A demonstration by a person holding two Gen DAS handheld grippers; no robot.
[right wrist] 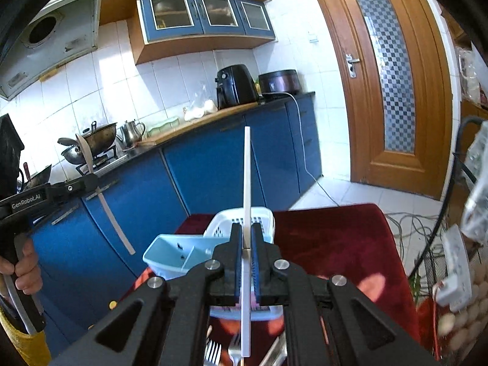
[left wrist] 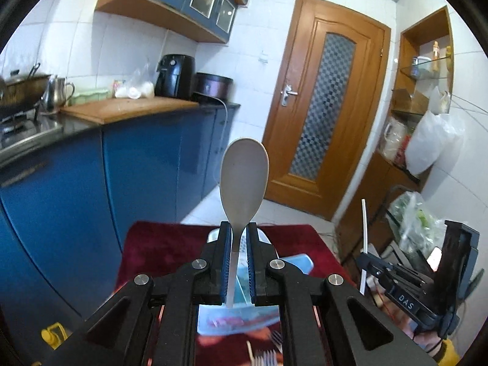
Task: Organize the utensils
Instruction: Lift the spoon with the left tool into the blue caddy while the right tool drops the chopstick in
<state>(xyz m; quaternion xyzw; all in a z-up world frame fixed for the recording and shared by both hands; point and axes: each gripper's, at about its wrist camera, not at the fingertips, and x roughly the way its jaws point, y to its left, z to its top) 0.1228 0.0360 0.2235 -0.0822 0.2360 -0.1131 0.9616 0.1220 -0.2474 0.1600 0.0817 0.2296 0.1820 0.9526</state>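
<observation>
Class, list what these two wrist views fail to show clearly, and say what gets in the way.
- Forks, right wrist view: cut off by the bottom edge and the right gripper; count unclear.
- Light blue basket, left wrist view: contents hidden behind the left gripper and blurred.
- White stick, right wrist view: seen edge-on, so its type is unclear.

Right tongs (right wrist: 247, 238) clamped on a white chopstick (right wrist: 247, 183)

The chopstick stands upright above a white basket (right wrist: 225, 222) and a light blue bin (right wrist: 170, 253) on the red-covered desk (right wrist: 335, 238). At the left, the left tongs (right wrist: 91, 180) grip a spoon (right wrist: 88, 158). Forks (right wrist: 235, 347) lie below.
</observation>
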